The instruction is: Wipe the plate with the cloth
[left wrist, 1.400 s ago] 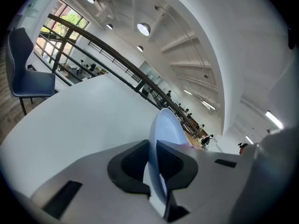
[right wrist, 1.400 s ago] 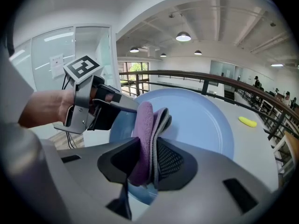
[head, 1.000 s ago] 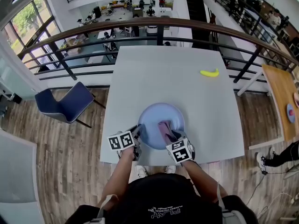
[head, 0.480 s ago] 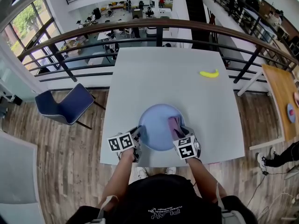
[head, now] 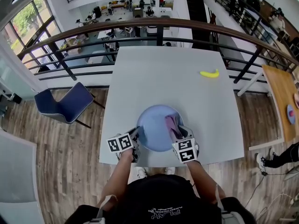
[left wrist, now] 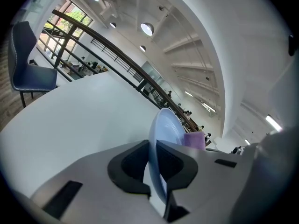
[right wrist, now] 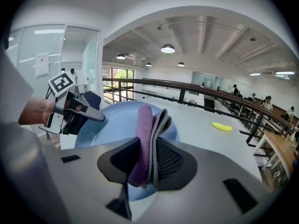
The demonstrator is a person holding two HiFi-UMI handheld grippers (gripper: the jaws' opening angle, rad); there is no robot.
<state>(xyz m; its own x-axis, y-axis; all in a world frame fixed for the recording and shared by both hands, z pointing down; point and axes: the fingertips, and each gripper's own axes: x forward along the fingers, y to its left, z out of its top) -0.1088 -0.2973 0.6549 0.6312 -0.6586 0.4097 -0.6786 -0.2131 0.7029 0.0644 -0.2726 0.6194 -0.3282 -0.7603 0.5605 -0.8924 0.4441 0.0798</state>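
The light blue plate (head: 152,125) lies near the table's front edge. My left gripper (head: 138,135) grips its left rim, and its jaws are closing on that rim (left wrist: 158,171). In the left gripper view the plate (left wrist: 166,122) stands edge-on between the pads. My right gripper (head: 180,133) is shut on a folded purple and grey cloth (head: 172,123), which rests on the right part of the plate. In the right gripper view the cloth (right wrist: 148,125) sticks up between the pads over the plate (right wrist: 112,125), with the left gripper (right wrist: 91,115) on the far rim.
A yellow banana (head: 209,73) lies at the far right of the white table (head: 159,73). A blue chair (head: 65,104) stands to the table's left on the wooden floor. A dark railing (head: 154,24) runs behind the table. A wooden table (head: 282,101) is at the right.
My right gripper has slid the cloth from the plate's middle towards its right side. The left gripper has stayed on the left rim.
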